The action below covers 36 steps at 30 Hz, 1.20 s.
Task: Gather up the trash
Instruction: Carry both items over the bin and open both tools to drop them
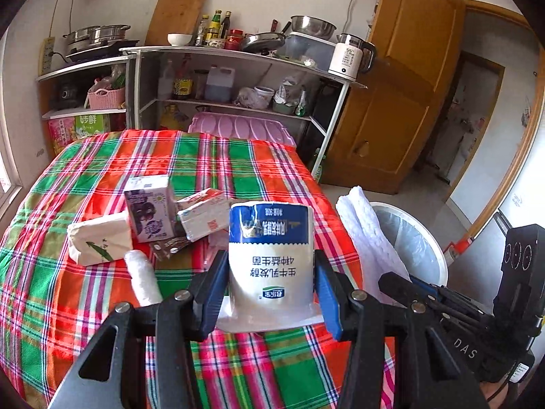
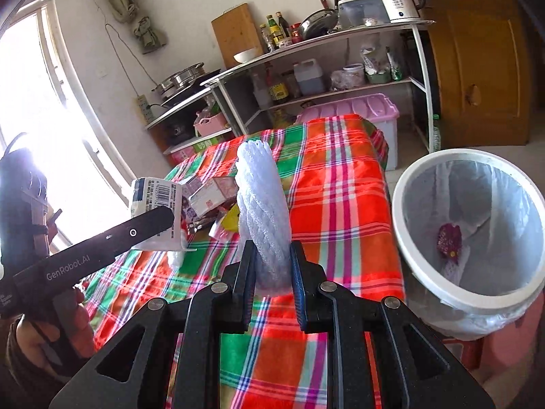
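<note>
Both grippers angled down over plaid table (image 1: 85, 177). Lined trash bin (image 2: 425, 177) at 3 o'clock of right gripper (image 2: 272, 262), off table edge. Left gripper (image 1: 270, 272) clamped on upside-down yogurt cup (image 1: 270, 252); right pinching white foam net sleeve (image 2: 262, 204). Drink cartons (image 1: 150, 211), tissue pack (image 1: 98, 238) at 10–11 o'clock on table.

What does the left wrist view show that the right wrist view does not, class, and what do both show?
Only the left wrist view: the yogurt cup's printed front between the left gripper's pads, and a white paper bag on the cloth. Only the right wrist view: the bin's inside, holding a red wrapper. Both: the plaid tablecloth, the foam net in the right gripper, the carton pile.
</note>
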Motion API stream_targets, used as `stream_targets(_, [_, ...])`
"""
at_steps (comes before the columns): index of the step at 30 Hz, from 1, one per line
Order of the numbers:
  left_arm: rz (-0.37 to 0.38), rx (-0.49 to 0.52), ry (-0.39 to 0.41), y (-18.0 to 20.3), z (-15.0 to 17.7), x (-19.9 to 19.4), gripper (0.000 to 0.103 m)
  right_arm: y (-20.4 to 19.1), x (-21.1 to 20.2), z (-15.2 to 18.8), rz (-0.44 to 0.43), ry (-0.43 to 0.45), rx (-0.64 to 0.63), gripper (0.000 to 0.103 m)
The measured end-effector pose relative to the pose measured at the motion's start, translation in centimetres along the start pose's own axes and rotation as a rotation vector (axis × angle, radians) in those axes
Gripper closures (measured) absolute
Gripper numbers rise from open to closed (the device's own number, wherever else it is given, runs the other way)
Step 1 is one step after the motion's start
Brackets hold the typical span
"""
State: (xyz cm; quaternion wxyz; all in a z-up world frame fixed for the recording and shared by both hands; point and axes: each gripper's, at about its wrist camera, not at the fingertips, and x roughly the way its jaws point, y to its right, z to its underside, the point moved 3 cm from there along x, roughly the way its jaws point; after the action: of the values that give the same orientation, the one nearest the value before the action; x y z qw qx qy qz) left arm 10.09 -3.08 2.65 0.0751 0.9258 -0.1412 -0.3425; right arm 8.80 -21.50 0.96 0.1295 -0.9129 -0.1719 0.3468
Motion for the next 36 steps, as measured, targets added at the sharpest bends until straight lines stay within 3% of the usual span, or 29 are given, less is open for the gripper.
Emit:
stream_targets(11, [0.080, 0.120, -0.027, 8.0, -0.5, 3.0, 0.052, 6.5, -3.8, -0.9, 0.100, 0.061, 0.083, 0.083])
stream_targets(17, [0.146, 0.169, -0.071, 11.8, -0.7, 5.3, 0.052, 10.9, -5.2, -0.9, 0.199, 0.075, 0.135, 0.083])
stream_targets(26, [0.197, 0.207, -0.139, 16.3, 0.0, 8.9, 0.052, 16.3, -5.0, -0.7, 0.300, 0.030, 0.189, 0.083])
stream_targets(36, [0.213, 0.236, -0.185, 19.5, 0.3, 11.9, 0.052, 19.5, -4.7, -0.6, 0.395, -0.002, 0.194, 0.083])
